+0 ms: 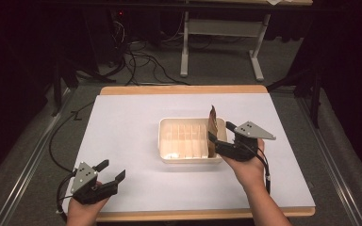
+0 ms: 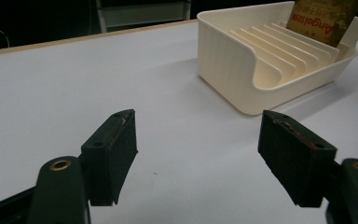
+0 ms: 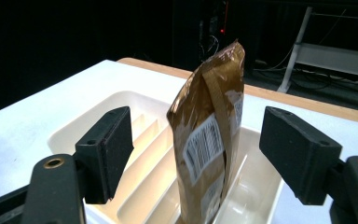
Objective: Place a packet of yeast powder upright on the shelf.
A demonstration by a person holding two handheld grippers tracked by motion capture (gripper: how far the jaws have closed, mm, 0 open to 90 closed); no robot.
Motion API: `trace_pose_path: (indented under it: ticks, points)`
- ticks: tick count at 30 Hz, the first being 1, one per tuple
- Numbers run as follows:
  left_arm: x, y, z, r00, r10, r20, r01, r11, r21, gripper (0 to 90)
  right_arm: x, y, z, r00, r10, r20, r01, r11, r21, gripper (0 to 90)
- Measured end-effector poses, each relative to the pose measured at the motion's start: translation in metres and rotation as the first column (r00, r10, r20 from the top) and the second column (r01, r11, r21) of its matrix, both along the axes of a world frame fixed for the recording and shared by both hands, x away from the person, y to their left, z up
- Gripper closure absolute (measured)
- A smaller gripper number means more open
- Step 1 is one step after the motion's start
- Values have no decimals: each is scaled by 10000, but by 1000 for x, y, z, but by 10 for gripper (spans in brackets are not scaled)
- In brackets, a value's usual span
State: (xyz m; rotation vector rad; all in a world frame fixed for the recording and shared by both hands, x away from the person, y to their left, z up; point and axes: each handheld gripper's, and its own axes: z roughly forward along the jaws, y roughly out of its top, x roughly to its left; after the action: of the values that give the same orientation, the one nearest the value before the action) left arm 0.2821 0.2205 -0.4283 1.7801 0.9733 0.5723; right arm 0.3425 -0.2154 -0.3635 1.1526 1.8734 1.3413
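While the brown packet [image 3: 209, 140] already stood upright in the slotted tray [image 1: 167, 141] at frame centre, the right tool [image 3: 196, 154] flanked it, jaws apart, seemingly released.

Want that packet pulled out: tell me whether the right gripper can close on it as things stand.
Probably yes. The right gripper is open, its jaws either side of the brown packet standing upright in the cream tray, with nothing between them.

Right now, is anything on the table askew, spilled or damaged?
Nothing looks spilled or broken. The brown foil packet stands upright in the end slot of the cream slotted tray, its top a little crumpled. The right gripper is open around it without touching; the left gripper is open over the bare white table.
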Motion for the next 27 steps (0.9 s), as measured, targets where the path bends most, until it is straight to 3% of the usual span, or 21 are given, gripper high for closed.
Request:
trace_pose_path:
  ticks: [15,27]
  points:
    - [1,0,-1,9999,90,-51,-89,9999,50,282,-32,-28,-8,9999,99,37,-98,9997,-211,257]
    - [2,-1,-3,9998,155,-129,-152,9997,165,281,-57,-73,-28,9973,-682,-260,675,9974,-264,257]
